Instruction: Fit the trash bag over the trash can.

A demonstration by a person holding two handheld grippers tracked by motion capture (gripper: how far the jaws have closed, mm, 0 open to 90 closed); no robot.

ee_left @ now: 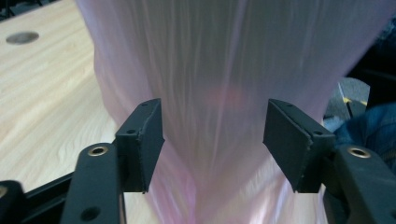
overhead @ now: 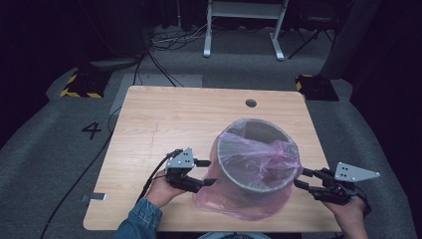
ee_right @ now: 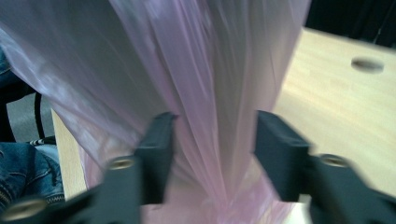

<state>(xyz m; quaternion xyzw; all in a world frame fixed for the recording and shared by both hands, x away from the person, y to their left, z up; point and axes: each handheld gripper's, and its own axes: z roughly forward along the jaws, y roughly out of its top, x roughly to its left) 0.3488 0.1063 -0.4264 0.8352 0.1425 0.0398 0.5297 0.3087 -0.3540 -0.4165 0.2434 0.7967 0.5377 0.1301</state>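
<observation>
Grey round bin (overhead: 256, 155) standing on a wooden table (overhead: 164, 124), lined and draped outside with a thin pink plastic bag (overhead: 234, 199). Left gripper (overhead: 205, 173) just beside the bin's left wall, jaws spread, pink film hanging between the pads without being pinched. Right gripper (overhead: 300, 178) close against the bin's right side, jaws parted too, a fold of the bag loose between them. A hand (overhead: 161, 191) behind each gripper.
</observation>
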